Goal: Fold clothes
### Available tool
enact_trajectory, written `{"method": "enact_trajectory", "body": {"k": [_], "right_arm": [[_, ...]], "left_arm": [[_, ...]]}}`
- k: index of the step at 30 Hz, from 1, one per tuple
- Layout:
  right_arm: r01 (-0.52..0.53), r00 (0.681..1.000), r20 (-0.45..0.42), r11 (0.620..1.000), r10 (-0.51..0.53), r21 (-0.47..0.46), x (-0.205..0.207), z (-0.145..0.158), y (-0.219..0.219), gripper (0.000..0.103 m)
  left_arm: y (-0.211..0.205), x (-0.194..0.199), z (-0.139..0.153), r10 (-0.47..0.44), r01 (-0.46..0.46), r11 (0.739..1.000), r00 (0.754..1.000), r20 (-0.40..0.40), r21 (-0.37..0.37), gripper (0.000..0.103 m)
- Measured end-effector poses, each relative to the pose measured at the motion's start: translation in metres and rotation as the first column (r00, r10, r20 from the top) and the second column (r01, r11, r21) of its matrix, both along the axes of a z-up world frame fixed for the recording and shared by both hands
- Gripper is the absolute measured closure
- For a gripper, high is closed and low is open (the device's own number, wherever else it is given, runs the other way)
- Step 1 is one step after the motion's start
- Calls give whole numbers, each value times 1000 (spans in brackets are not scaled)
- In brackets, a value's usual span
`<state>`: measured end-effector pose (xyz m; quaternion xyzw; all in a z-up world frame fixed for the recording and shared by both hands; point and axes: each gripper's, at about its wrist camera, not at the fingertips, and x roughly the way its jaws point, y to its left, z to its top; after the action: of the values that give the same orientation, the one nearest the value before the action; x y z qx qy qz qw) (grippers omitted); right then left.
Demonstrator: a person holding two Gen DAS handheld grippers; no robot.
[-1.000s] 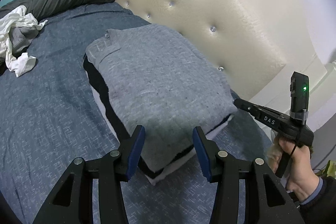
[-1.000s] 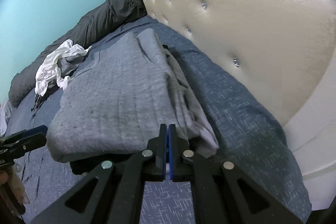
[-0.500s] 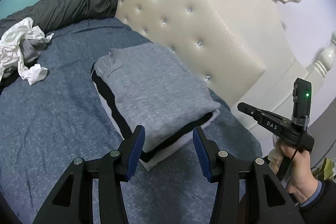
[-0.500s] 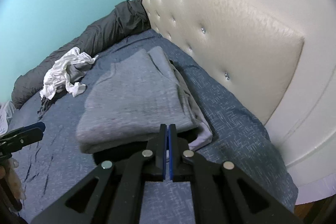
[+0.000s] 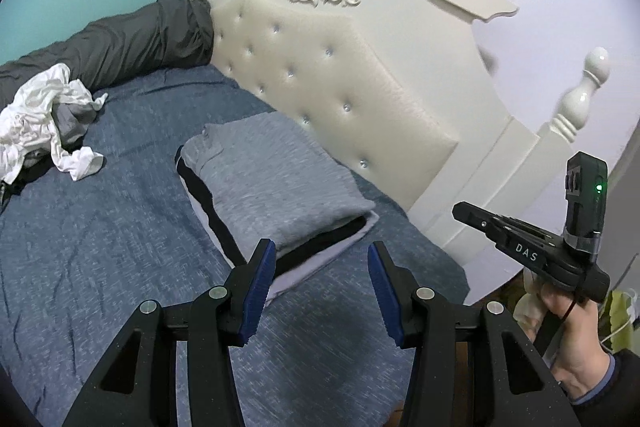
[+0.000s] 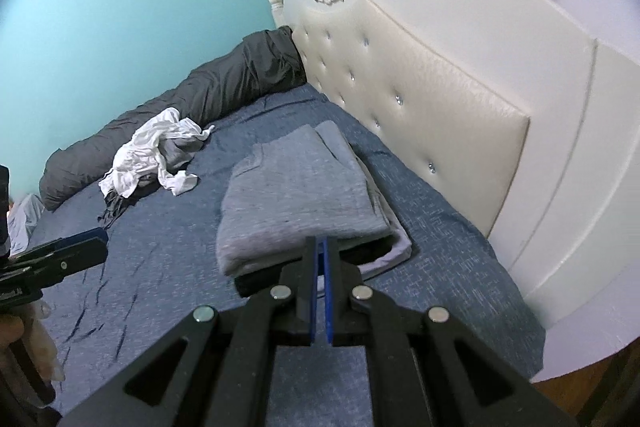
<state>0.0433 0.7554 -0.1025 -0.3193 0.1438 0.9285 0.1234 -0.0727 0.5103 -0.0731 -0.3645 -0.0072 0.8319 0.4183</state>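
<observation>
Blue bed [image 5: 100, 267] by a cream headboard [image 5: 340, 75]: folded grey top [image 5: 272, 183] lies on a neat stack, apparently finished. Crumpled white clothes [image 5: 44, 115] remain unfolded. Left gripper [image 5: 322, 283] fingers part-open, empty; right gripper [image 6: 321, 267] fingers closed, empty.

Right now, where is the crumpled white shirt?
In both views the crumpled white shirt lies on the blue bed, left of the folded grey stack, beside the dark bolster.

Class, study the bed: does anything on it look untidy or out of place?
Yes. A crumpled white garment lies heaped near the dark bolster, unfolded, while the grey folded stack beside the headboard sits neat.
</observation>
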Motion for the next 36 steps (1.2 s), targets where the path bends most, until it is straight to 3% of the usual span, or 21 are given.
{"method": "enact_trajectory", "body": {"k": [13,36], "right_arm": [[2,998,-58,1000,-1,14,55,37,-44,101],[32,993,-117,999,-33,-10,129,56,-102,101]], "left_arm": [[-30,53,34,-11,12,999,999,-49,38,48],[-64,112,48,-33,40,997,995,-99,65,45]]}}
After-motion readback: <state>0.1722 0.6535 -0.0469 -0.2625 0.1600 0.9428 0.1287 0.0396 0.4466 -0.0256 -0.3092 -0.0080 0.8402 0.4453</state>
